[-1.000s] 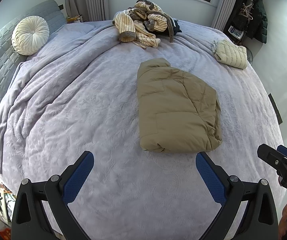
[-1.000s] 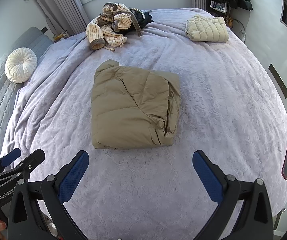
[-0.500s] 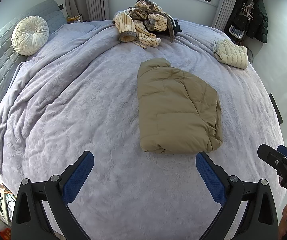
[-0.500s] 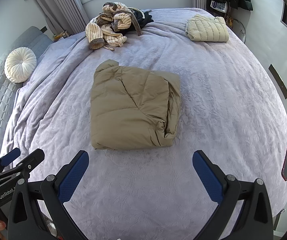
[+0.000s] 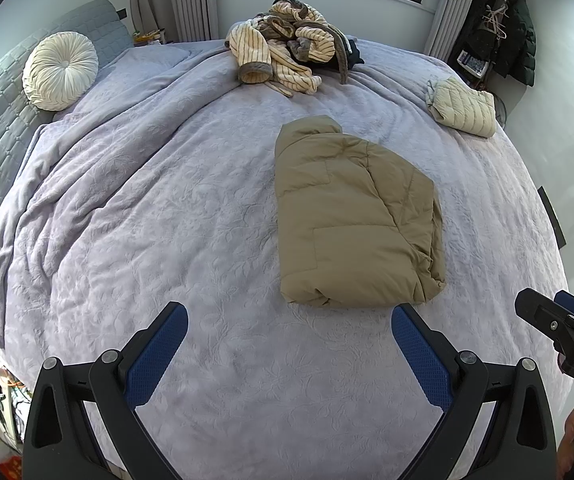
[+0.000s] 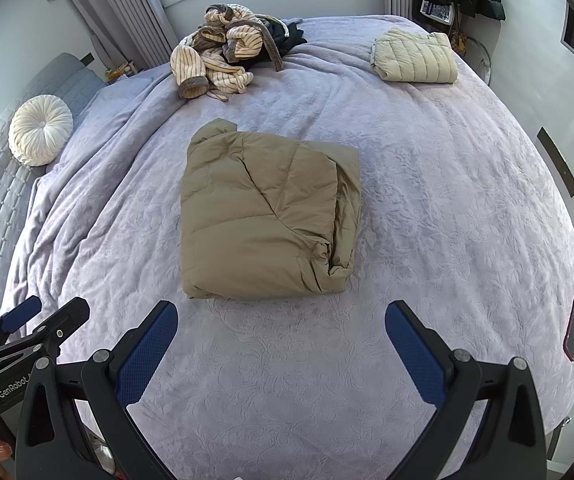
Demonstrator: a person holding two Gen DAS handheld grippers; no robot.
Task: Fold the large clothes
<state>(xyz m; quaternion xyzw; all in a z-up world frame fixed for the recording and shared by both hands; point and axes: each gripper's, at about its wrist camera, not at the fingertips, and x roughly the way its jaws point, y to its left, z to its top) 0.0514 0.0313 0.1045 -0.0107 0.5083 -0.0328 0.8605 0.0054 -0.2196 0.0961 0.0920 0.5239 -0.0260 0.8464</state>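
Khaki quilted puffer jacket [image 5: 351, 216] lies folded into a rough rectangle mid-bed on the lavender embossed bedspread [image 5: 167, 220]. Judged light, soft and springy, with a slick shell (layers likely to slide and puff back open). Best hold: pinch through all layers at the near corners, not the top panel alone.

Left gripper [image 5: 289, 340] and right gripper [image 6: 281, 336] both spread wide and empty. The jacket's near edge sits just beyond the fingertips in each wrist view, untouched.
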